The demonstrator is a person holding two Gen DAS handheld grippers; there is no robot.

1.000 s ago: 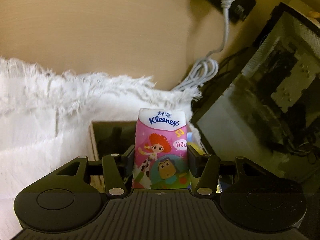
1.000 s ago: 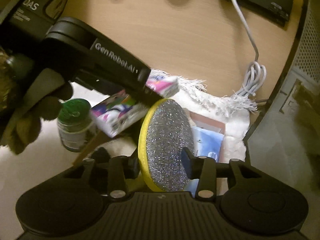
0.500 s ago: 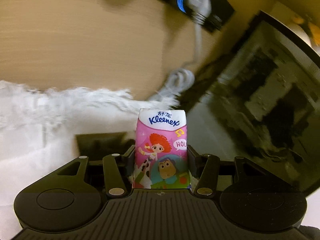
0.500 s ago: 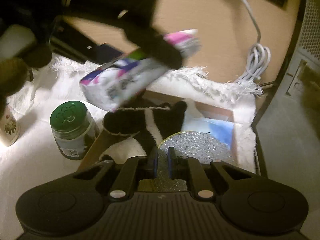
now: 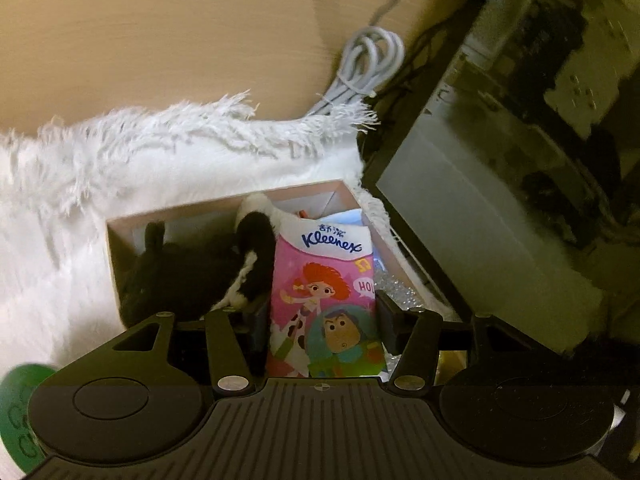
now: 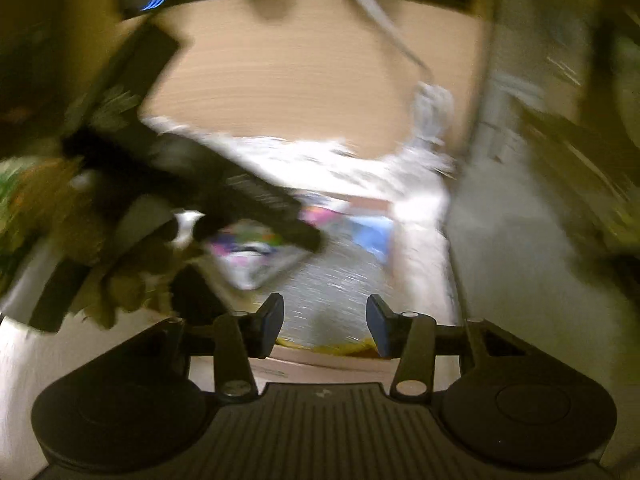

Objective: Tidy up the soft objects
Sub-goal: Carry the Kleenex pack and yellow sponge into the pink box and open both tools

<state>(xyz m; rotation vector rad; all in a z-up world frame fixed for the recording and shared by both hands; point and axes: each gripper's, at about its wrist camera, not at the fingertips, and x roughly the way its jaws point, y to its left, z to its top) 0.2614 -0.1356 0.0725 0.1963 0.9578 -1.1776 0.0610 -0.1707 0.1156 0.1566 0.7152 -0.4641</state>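
Observation:
My left gripper [image 5: 322, 320] holds a pink Kleenex tissue pack [image 5: 324, 300] upright between its pads, low over an open cardboard box [image 5: 224, 208]; its jaws are opening. A black and white plush toy [image 5: 192, 276] lies in the box's left half. The glittery face of a round scouring sponge [image 5: 394, 292] shows at the box's right side. In the blurred right wrist view, my right gripper [image 6: 324, 320] has nothing between its fingers and its jaws are opening. Below them the silver, yellow-rimmed sponge [image 6: 324, 296] lies flat in the box.
The box sits on a white fluffy rug [image 5: 120, 168] on a wooden floor. A dark glass-sided case [image 5: 500, 160] stands close on the right, with a coiled grey cable [image 5: 368, 64] behind. A green-lidded jar [image 5: 16, 412] is at the lower left.
The left gripper came down with the tissue pack toward the box. The right gripper let go of the sponge, which now lies flat in the box, shut empty, then opened and drew back.

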